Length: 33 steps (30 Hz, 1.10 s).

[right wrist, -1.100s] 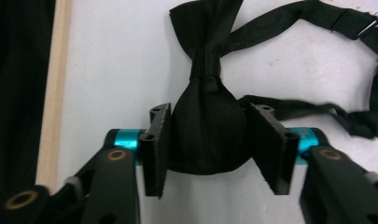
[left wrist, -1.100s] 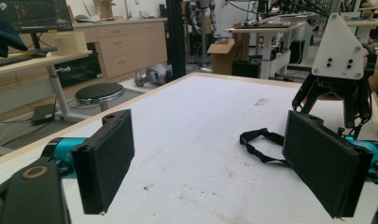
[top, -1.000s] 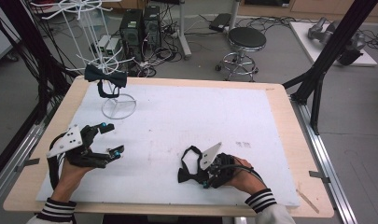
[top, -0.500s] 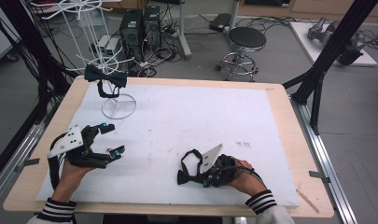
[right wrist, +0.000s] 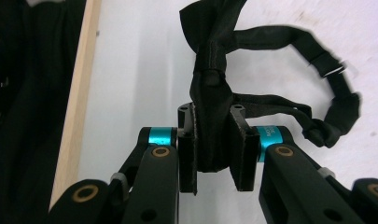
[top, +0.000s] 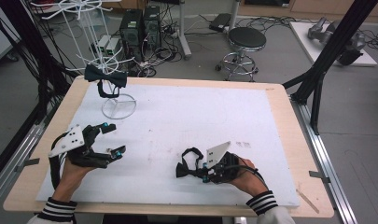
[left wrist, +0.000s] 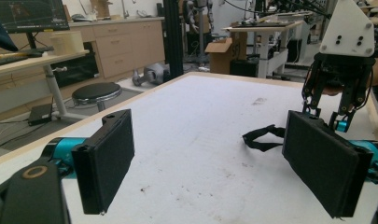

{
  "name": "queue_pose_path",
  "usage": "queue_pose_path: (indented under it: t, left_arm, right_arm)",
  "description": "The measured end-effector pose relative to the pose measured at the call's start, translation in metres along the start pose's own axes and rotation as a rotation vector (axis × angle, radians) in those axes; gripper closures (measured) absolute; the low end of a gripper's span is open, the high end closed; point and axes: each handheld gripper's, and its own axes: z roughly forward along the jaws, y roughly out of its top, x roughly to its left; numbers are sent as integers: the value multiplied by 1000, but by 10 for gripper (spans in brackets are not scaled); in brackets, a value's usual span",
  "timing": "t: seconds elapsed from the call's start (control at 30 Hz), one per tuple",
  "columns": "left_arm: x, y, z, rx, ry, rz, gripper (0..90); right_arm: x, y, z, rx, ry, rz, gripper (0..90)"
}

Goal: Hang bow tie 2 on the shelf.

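On white counter [top: 186, 116], R hand-held gripper [top: 203, 171] clamped on black bow tie [right wrist: 210, 93], strap looped beside, L hand-held gripper [top: 113, 139] wide open, empty.

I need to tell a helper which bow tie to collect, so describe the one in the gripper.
On the white mat, look near the front edge, right of centre. The black fabric bow tie with a looped strap lies flat there, pinched by the right gripper; the other dark bow tie hangs on the white wire stand.

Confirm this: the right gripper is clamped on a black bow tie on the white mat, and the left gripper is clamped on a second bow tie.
Not quite. The left gripper holds nothing: the left gripper view shows its jaws wide apart over bare mat. The right gripper is clamped on the black bow tie, as the right gripper view shows.
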Motion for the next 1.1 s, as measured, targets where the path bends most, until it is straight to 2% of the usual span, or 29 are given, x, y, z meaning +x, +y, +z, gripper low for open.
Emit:
queue_pose_path:
  t: [0.27, 0.47, 0.57, 0.83, 1.1]
  left_arm:
    - [-1, 1, 0, -2, -4, 0, 172]
    - [-2, 4, -1, -13, -4, 6, 173]
    - [-2, 7, -1, -14, -7, 14, 172]
    - [-3, 12, 2, -16, -20, 19, 172]
    - [-4, 19, 7, -24, -43, 23, 172]
  right_arm:
    - [-4, 1, -9, -111, -26, 42, 764]
    - [-7, 5, -19, -221, -52, 70, 764]
    - [-7, 6, -22, -241, -83, 63, 764]
    - [-9, 13, -29, -310, -115, 59, 764]
    - [-14, 33, -32, -351, -112, 32, 763]
